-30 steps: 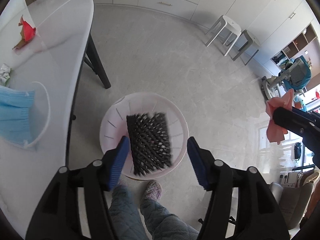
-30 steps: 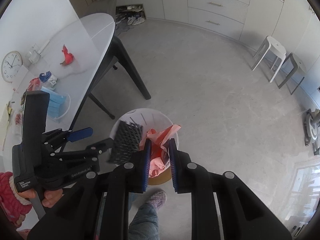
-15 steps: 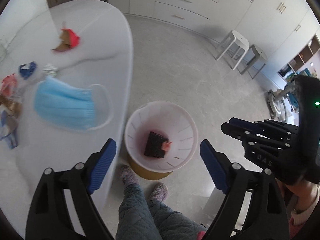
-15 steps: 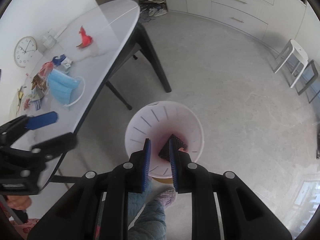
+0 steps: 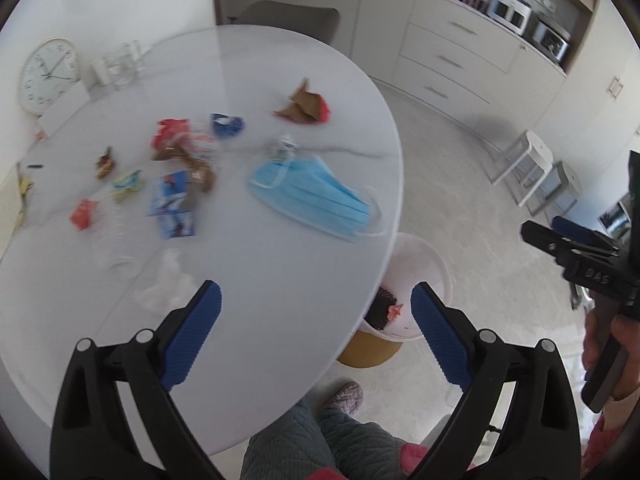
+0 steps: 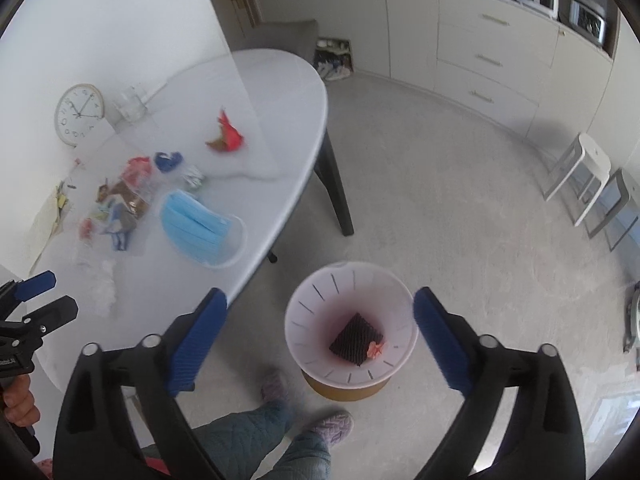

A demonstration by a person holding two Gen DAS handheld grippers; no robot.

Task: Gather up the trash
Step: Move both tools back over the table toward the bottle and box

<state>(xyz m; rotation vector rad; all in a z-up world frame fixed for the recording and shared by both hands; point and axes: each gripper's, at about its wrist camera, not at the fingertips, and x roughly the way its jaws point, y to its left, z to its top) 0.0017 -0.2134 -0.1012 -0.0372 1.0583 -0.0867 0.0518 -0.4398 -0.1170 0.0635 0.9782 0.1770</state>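
Observation:
A white trash bin (image 6: 352,320) stands on the floor beside the white table (image 6: 276,92). Inside it lie a black mesh piece (image 6: 356,338) and a pink scrap (image 6: 376,349); the bin also shows in the left wrist view (image 5: 424,264), partly hidden by the table (image 5: 280,280). My right gripper (image 6: 318,342) is open and empty above the bin. My left gripper (image 5: 316,334) is open and empty over the table's near edge. On the table lie a blue face mask (image 5: 316,196), a red-brown wrapper (image 5: 304,106), a blue scrap (image 5: 227,124) and several small wrappers (image 5: 176,184).
A wall clock (image 5: 48,74) and clear glasses (image 5: 120,64) stand at the table's far side. A dark table leg (image 6: 336,192) stands by the bin. Two stools (image 6: 588,184) and drawers (image 6: 492,60) are across the floor. The person's legs (image 6: 280,436) are below.
The black mesh and pink scrap dropped into the bin. My right gripper opened. My left gripper swung from above the bin to over the table.

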